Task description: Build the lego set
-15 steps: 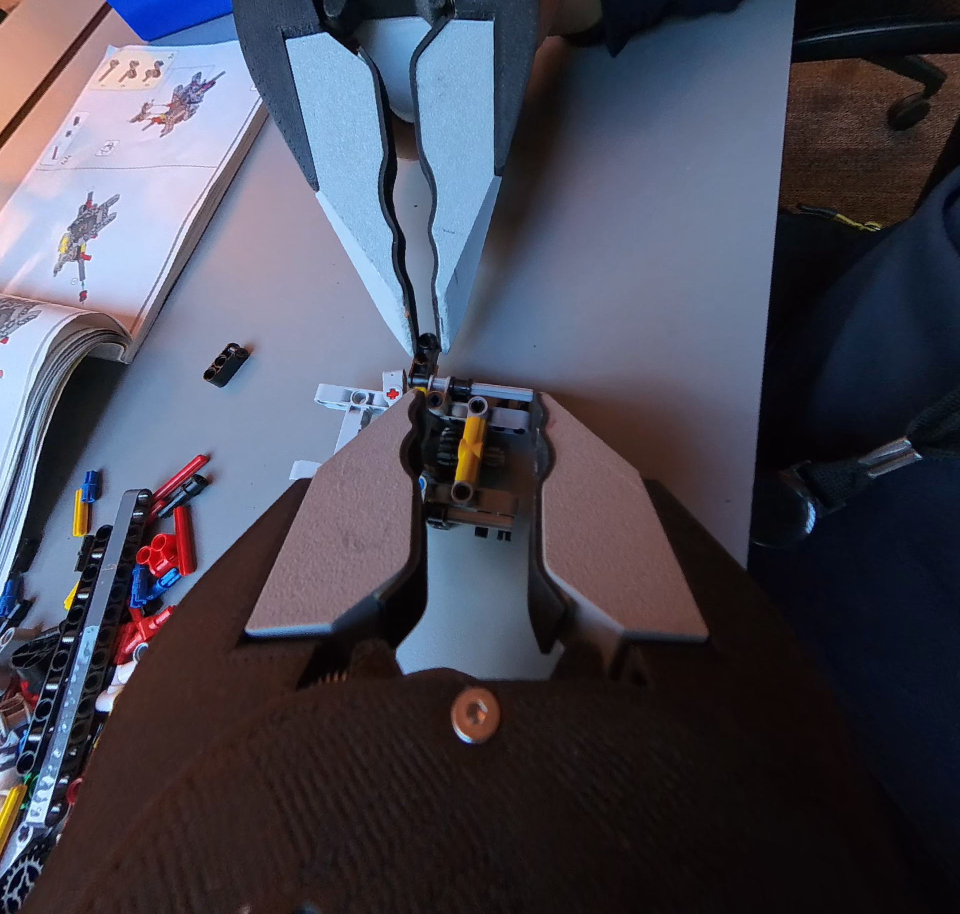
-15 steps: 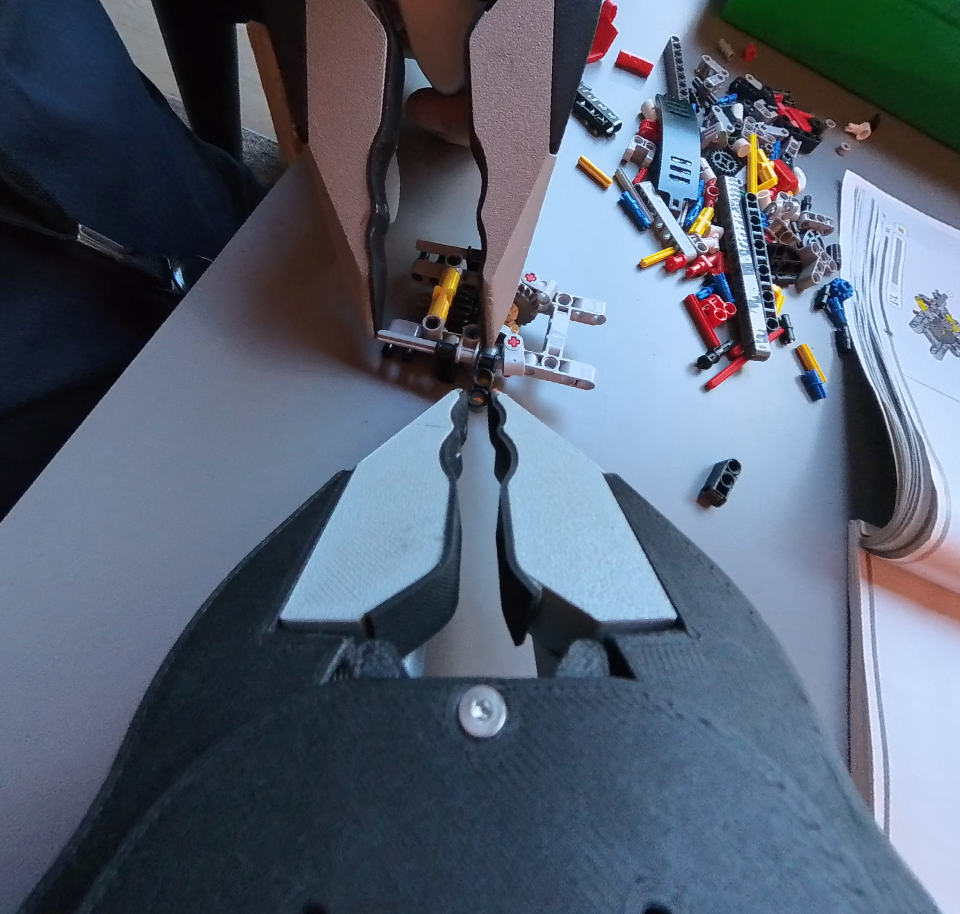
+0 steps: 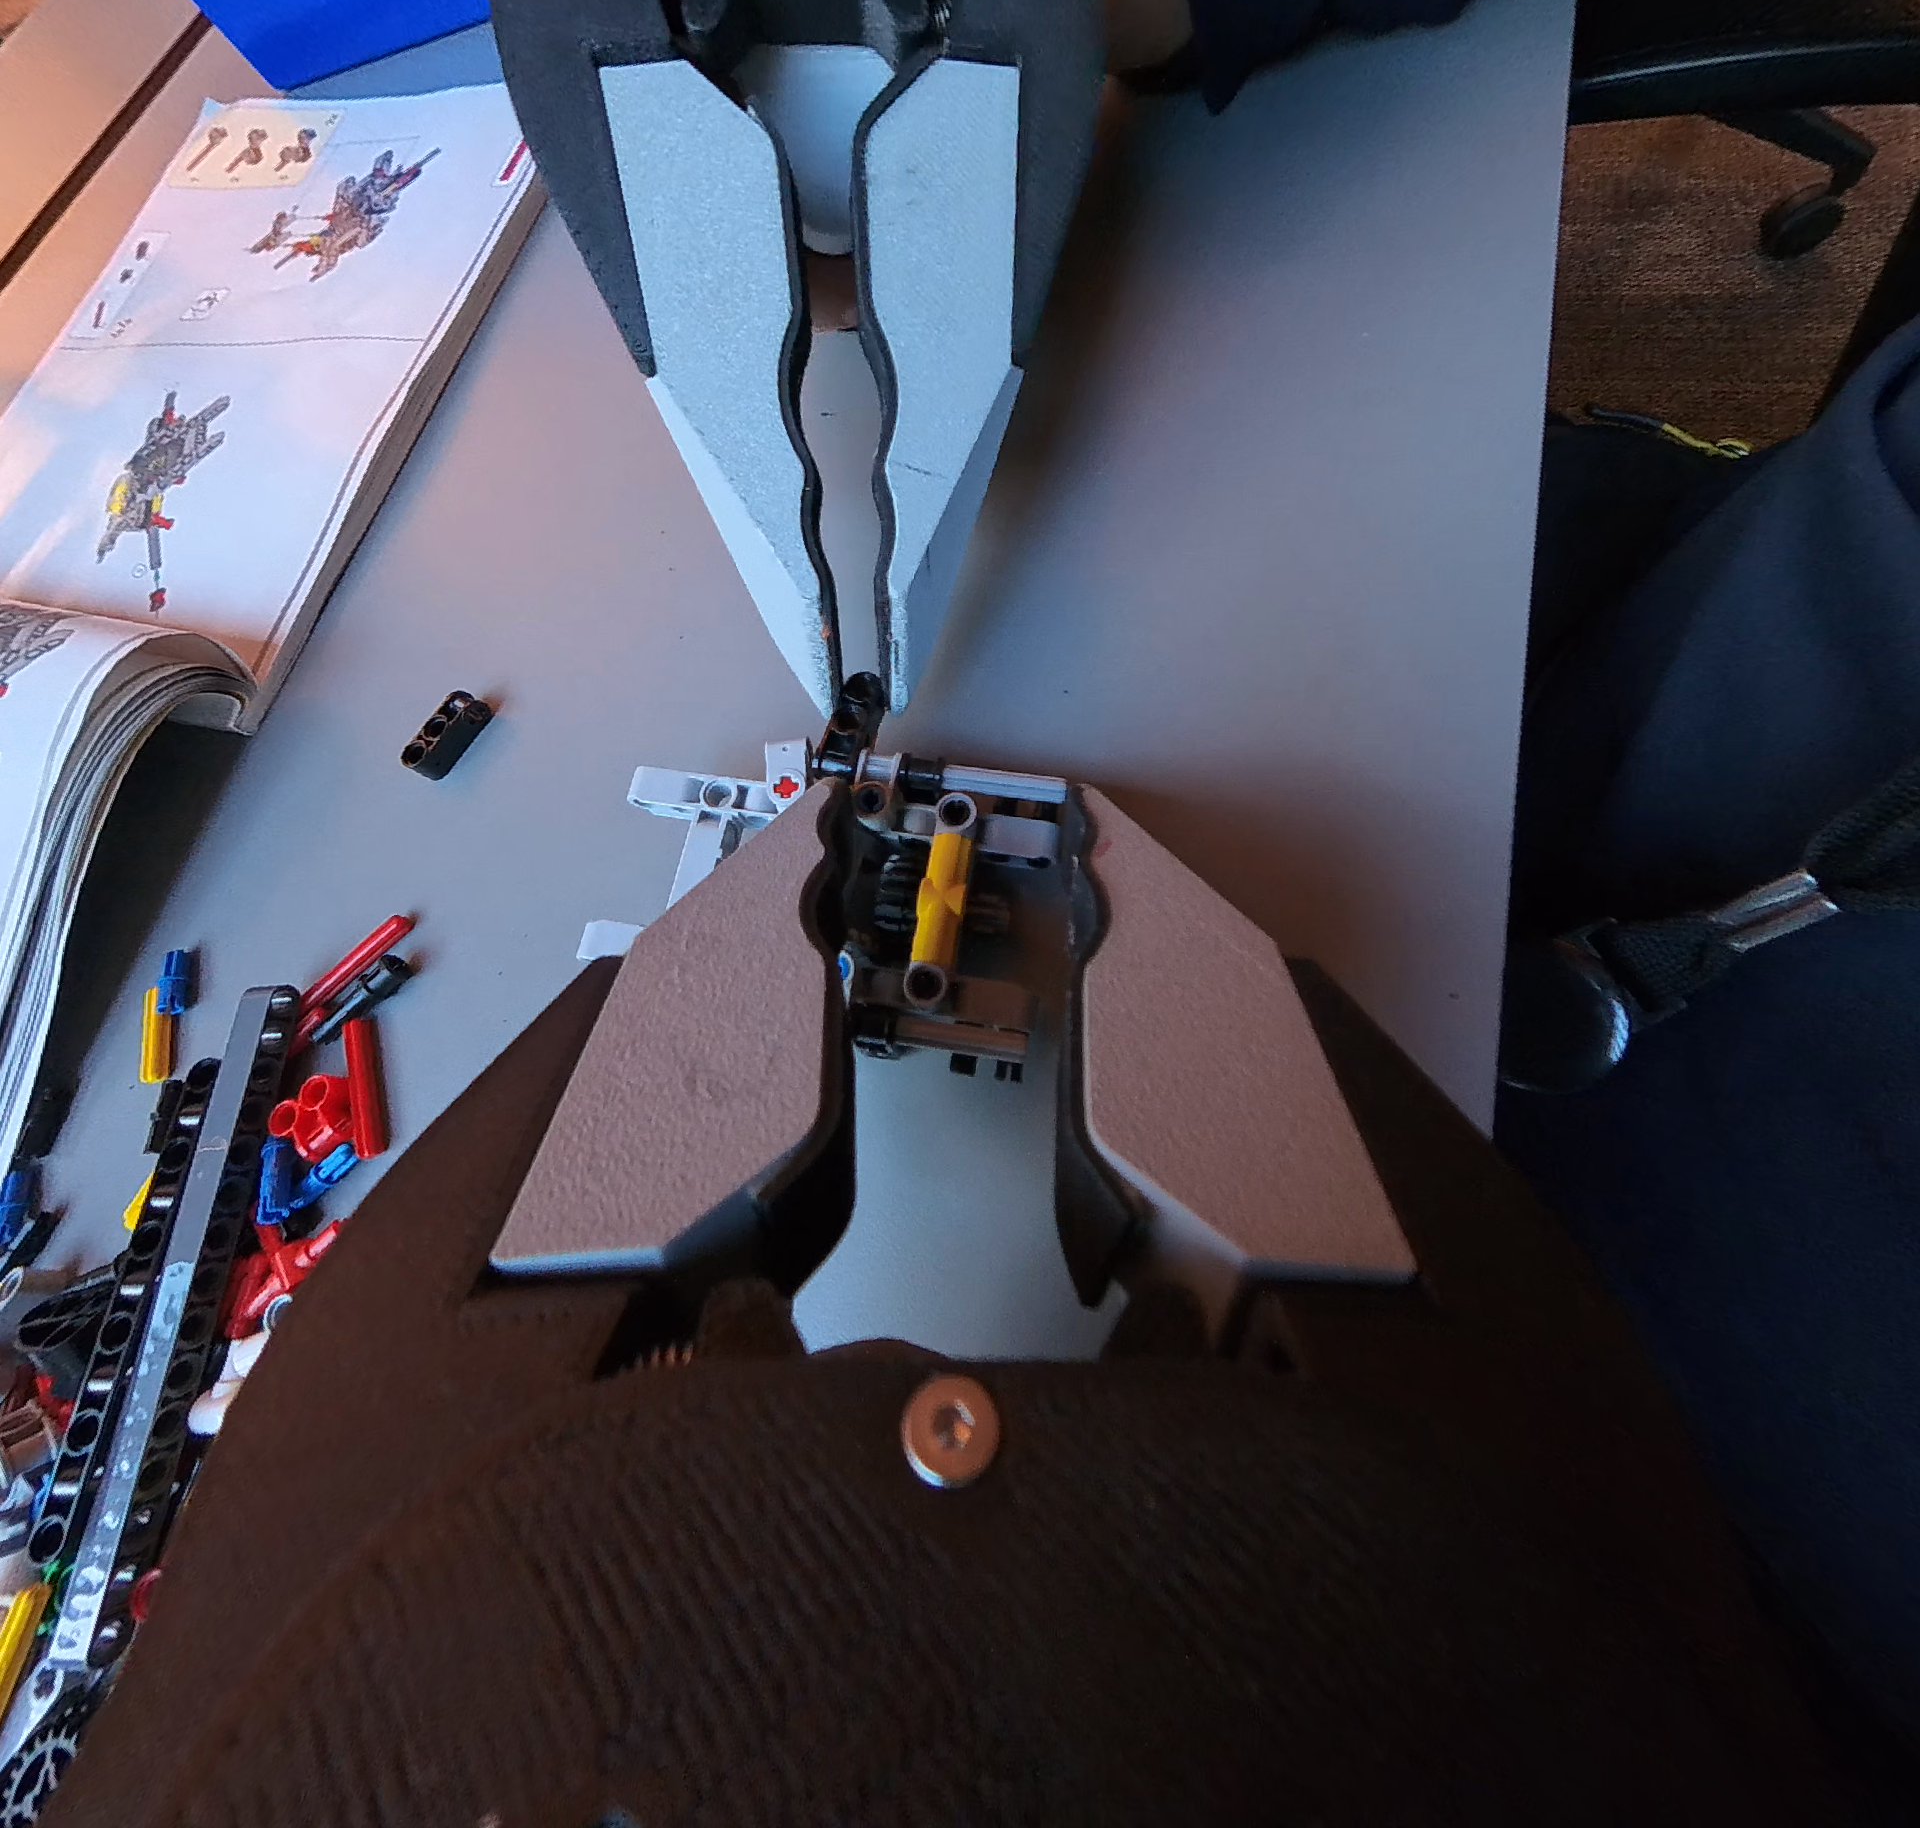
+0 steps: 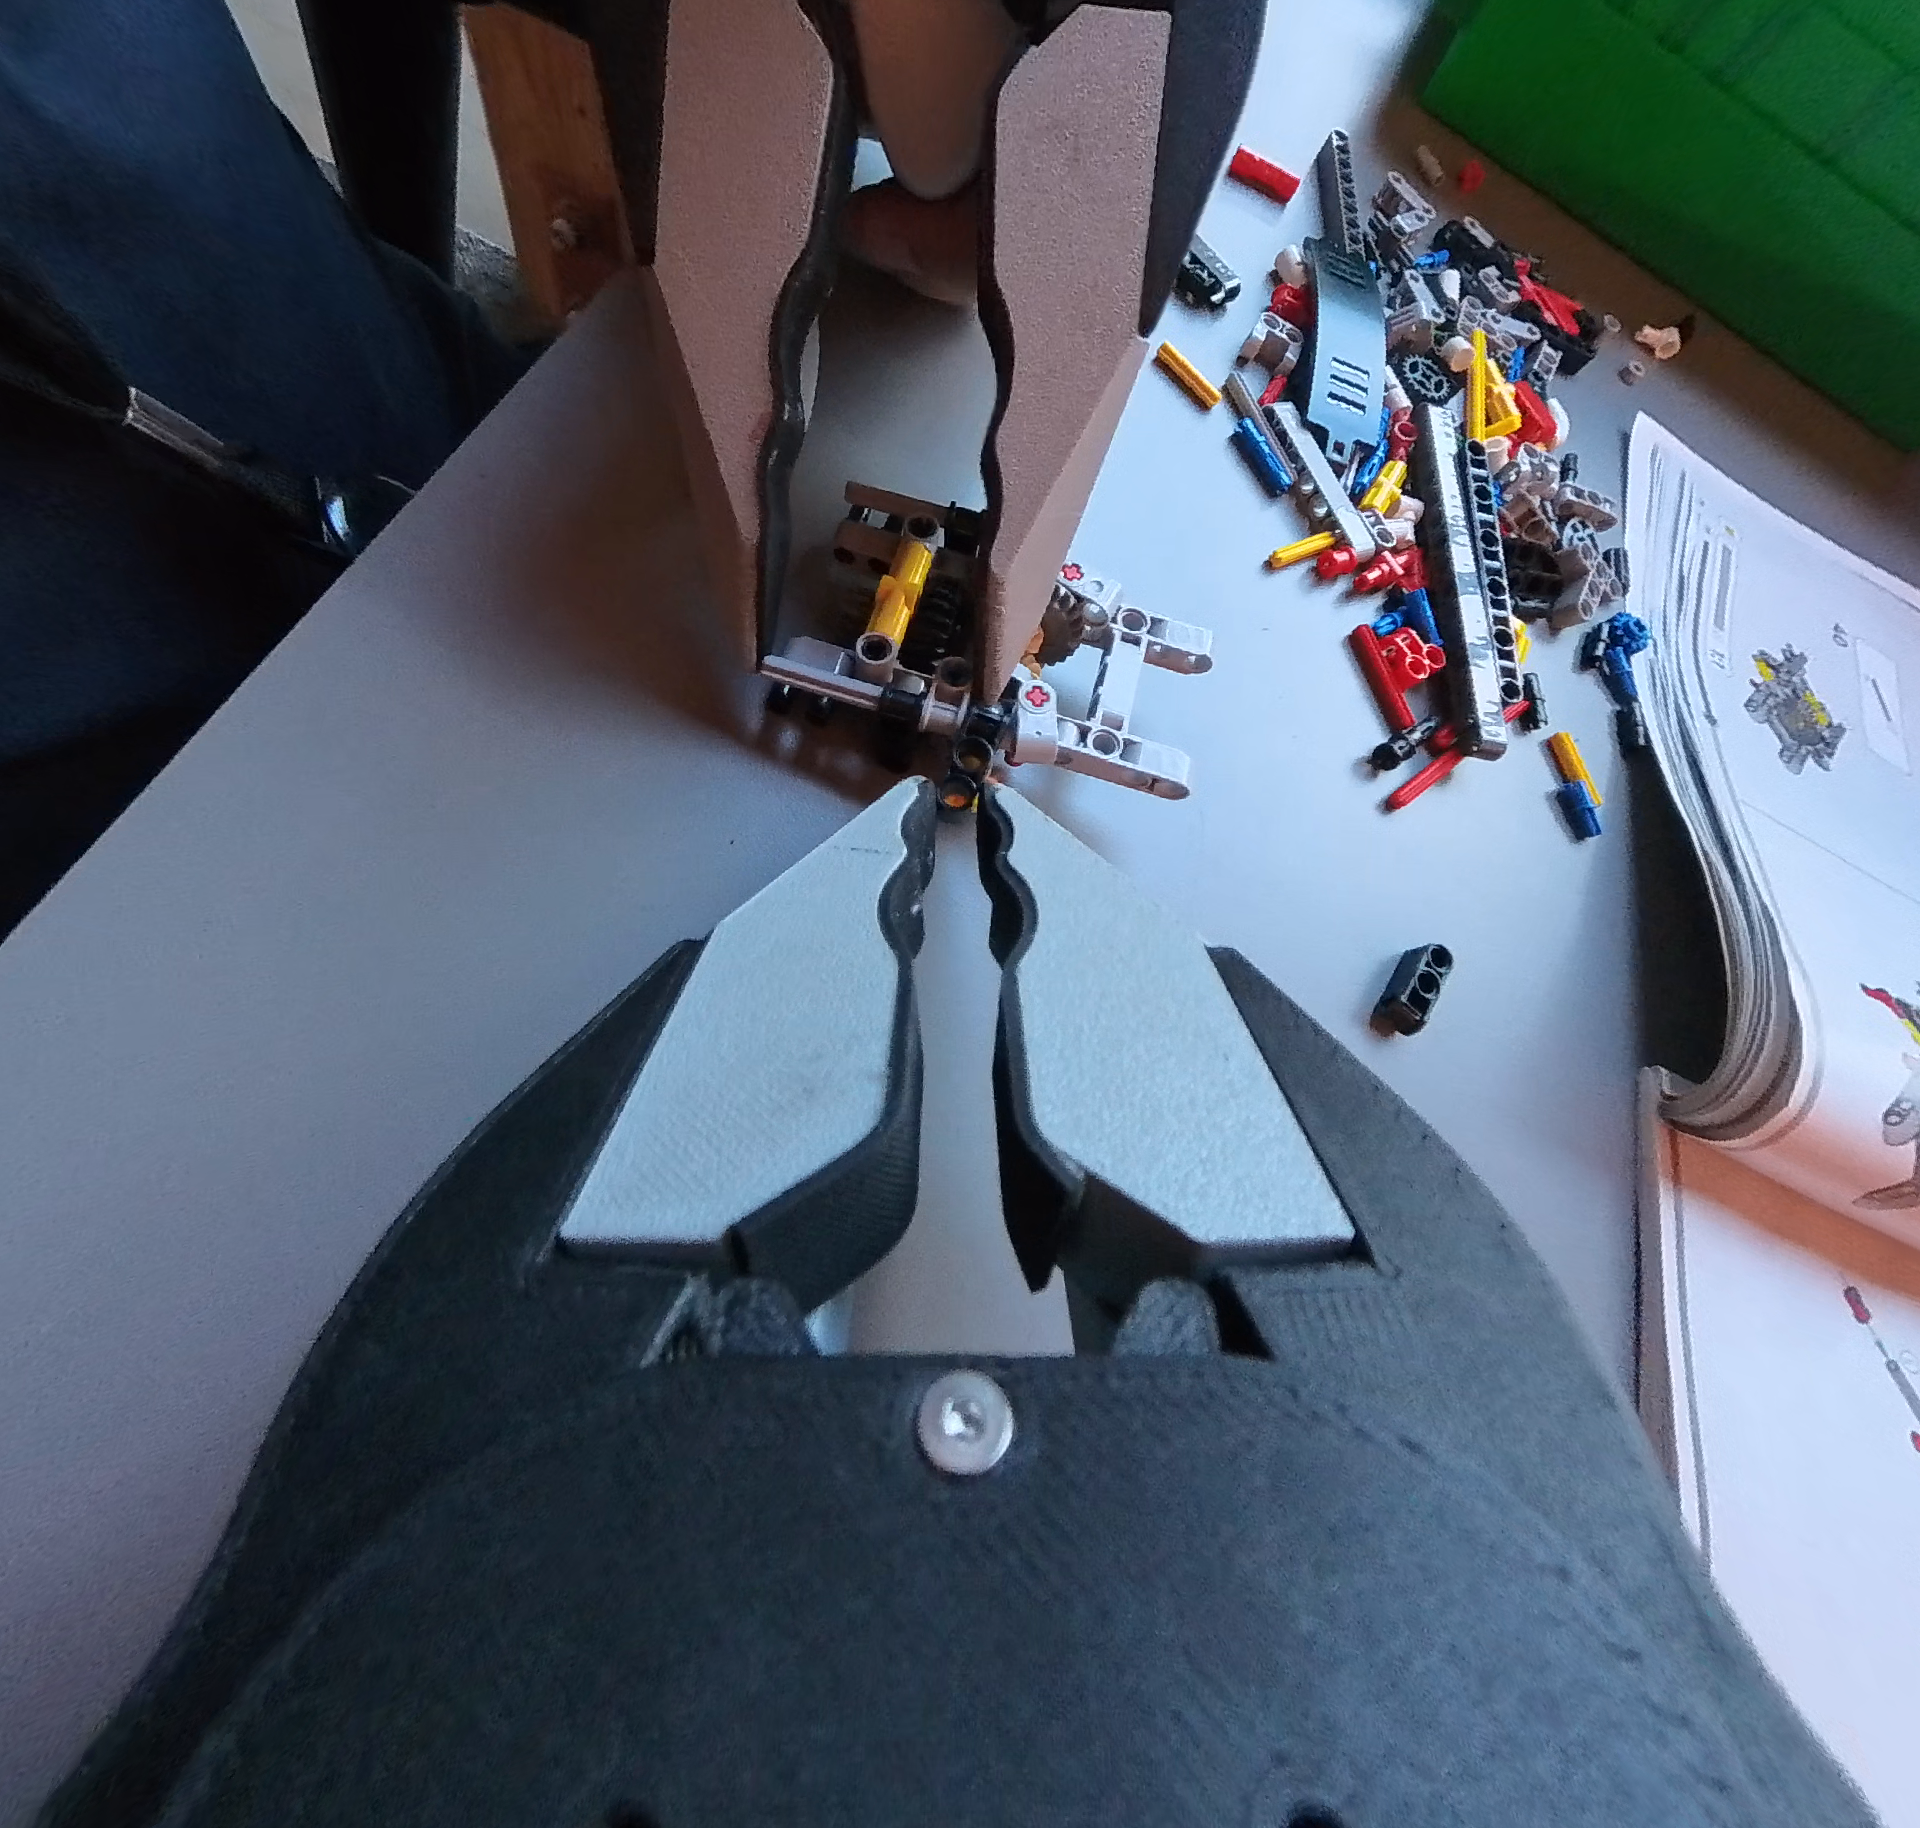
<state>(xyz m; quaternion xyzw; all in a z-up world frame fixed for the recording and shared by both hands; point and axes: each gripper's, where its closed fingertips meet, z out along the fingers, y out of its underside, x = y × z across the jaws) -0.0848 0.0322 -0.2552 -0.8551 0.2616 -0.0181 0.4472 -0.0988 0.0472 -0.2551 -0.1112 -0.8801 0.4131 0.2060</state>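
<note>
Nose to Nose Over a Small Black Connector

Right now the two tools meet tip to tip over the near-right part of the pale grey bench point(image 3: 1247, 428). The left tool point(image 3: 951, 822), with tan-brown fingers, is spread around a grey, black and yellow brick assembly with gears point(image 3: 940, 905) and its pads press the assembly's sides, holding it on the bench. The right tool point(image 4: 958, 807), with light grey fingers, is pressed nearly together, pinching a short black connector with round holes point(image 4: 971, 750) at its very tips.

That connector lies straight ahead of the right tool, its long axis running in line with the fingers and pointing at the assembly. Its far end sits at the left end of a grey axle point(image 3: 997, 776) that runs crosswise along the assembly's front edge, so connector and axle stand roughly at right angles. A white open frame piece point(image 4: 1122, 708) juts from the assembly beside the joint.

Farther off lie a loose black three-hole beam point(image 4: 1413, 989), a heap of mixed red, blue, yellow and black pieces point(image 4: 1455, 490) and an open instruction booklet point(image 4: 1787, 739).
</note>
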